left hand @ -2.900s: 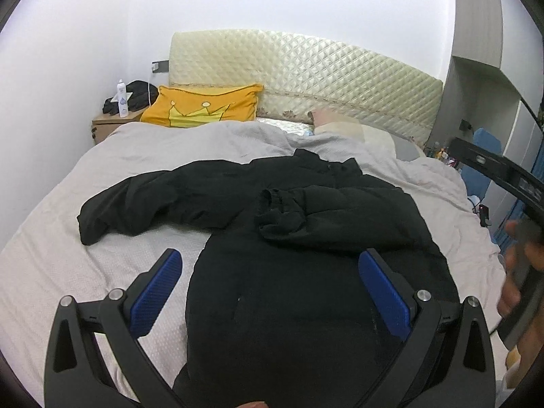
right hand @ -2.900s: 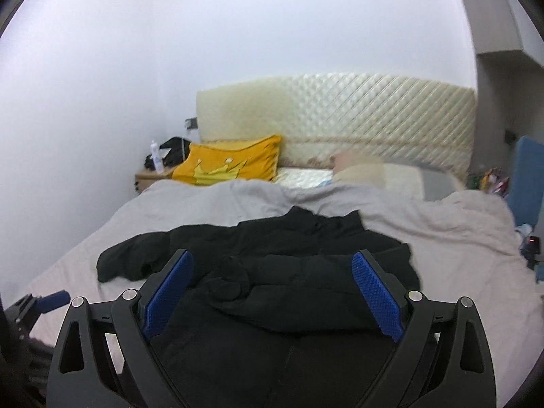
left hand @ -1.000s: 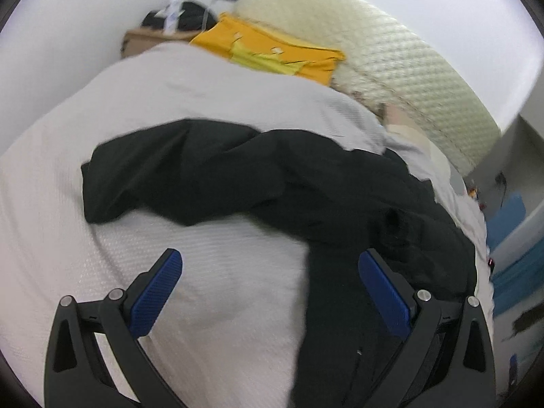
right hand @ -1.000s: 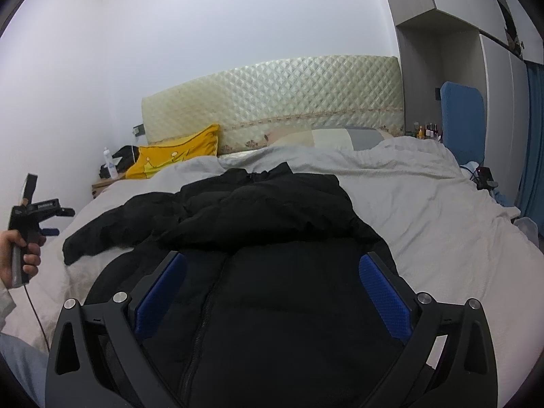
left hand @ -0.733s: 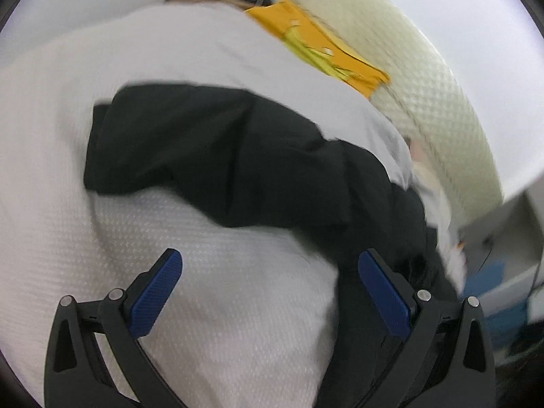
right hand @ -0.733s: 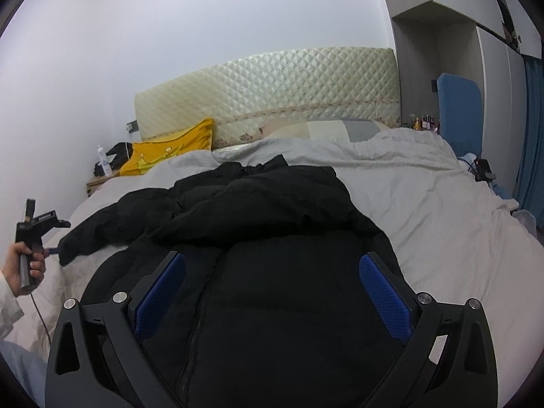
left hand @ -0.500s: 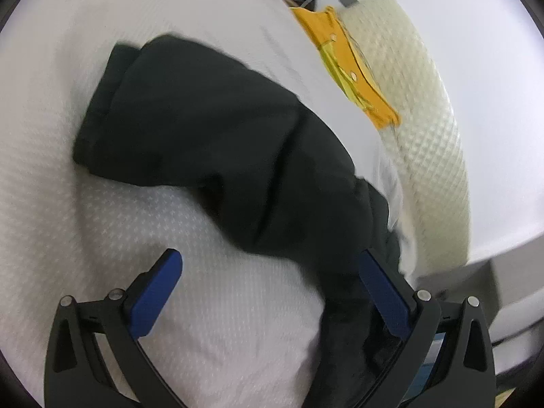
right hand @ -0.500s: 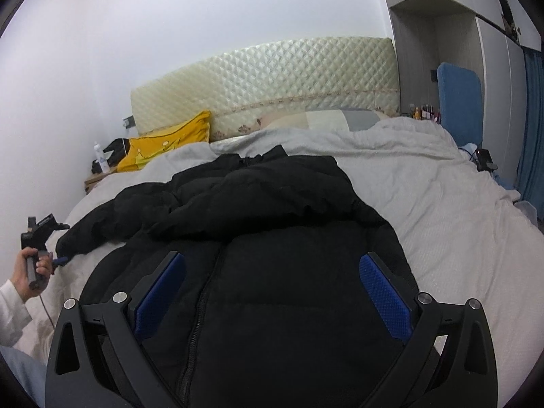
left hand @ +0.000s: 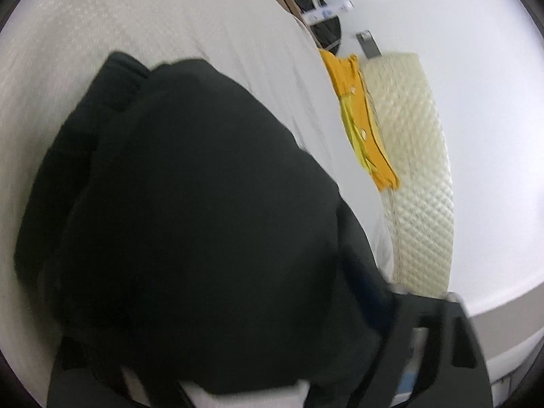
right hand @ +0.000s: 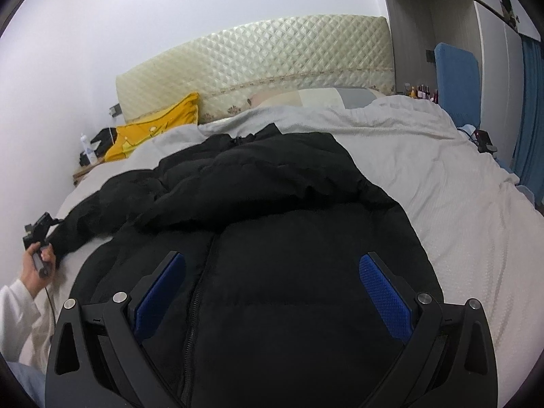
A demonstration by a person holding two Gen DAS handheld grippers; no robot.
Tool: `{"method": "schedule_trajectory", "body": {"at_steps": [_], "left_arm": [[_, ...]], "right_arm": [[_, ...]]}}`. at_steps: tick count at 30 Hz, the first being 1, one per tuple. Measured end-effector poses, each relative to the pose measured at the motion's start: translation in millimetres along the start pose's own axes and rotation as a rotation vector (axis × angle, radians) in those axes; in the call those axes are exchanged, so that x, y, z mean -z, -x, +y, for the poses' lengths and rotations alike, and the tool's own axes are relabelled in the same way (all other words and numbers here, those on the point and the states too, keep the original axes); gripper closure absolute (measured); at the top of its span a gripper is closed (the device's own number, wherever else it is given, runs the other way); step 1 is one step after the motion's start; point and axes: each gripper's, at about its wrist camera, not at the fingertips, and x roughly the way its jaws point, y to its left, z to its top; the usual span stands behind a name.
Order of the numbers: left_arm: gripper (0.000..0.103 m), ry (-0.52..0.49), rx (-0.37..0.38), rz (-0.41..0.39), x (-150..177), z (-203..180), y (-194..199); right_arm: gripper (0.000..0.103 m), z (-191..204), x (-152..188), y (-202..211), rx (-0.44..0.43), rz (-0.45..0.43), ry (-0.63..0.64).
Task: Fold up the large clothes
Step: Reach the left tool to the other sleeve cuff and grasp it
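**Left gripper** [right hand: 47,226]: at 9 o'clock in the right wrist view, held in a person's hand [right hand: 34,268] at the cuff end of the outstretched sleeve [left hand: 170,187]. Its jaws have just been closing with the sleeve between them. Its own view is blurred and filled with black cloth, so I cannot tell whether the pads press on it yet.

**Right gripper** [right hand: 272,292]: jaws spread wide and holding nothing. It hovers over the lower front of the jacket, with the zip [right hand: 193,306] just left of centre between the pads.

**Black puffer jacket** [right hand: 289,238]: lies front up on the bed cover [right hand: 459,221], collar toward 12 o'clock. One sleeve is already laid across the chest. The other runs out toward 9 o'clock onto bare cover.

**Step in hand (judged)**: take the free sleeve and bring it in over the body.
- Bite the whole thickness of the padded cuff, not only the slippery outer shell.
- Lift just enough to clear the cover.
- Carry the cuff toward 3 o'clock and lay it flat over the crossed sleeve.
- The right gripper could press down near the zip, so that the body does not slide after it.

**Surroundings**: yellow cushion [right hand: 153,129] at 10 o'clock, quilted headboard [right hand: 272,57] at 12 o'clock. Both stand well apart from the jacket.
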Motion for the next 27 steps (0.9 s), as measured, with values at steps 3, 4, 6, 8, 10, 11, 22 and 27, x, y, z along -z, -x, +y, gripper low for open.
{"method": "schedule_trajectory", "body": {"at_steps": [3, 4, 6, 8, 10, 11, 22, 27], "left_arm": [[0.051, -0.001, -0.024, -0.011, -11.8, 1.9, -2.9], [0.058, -0.018, -0.033, -0.014, -15.1, -0.7, -3.2], [0.066, -0.081, -0.064, -0.024, -20.7, -10.9, -2.5], [0.072, -0.136, -0.090, -0.043, -27.6, -21.8, 0.8], [0.079, -0.223, -0.141, -0.058, -31.9, -35.3, 3.8], [0.080, -0.267, -0.165, -0.066, -33.7, -41.9, 5.2], [0.087, -0.453, -0.319, -0.199, -27.3, -84.2, 30.7], [0.088, -0.505, -0.327, -0.241, -25.9, -110.3, 38.9]], "right_arm": [[0.000, 1.5, 1.9, -3.2, 0.005, 0.011, 0.006], [0.000, 1.3, 2.1, -4.1, 0.006, 0.014, 0.006], [0.000, 1.5, 2.3, -5.4, 0.005, 0.017, 0.003], [0.000, 1.1, 2.1, -6.9, 0.005, 0.020, 0.001], [0.000, 0.4, 1.8, -8.5, 0.007, 0.025, -0.005], [0.000, 0.3, 1.7, -8.9, 0.004, 0.027, -0.008], [0.000, 5.5, -0.6, -12.2, -0.017, 0.034, 0.027], [0.000, 2.7, -1.6, -5.8, -0.040, 0.018, 0.036]]}}
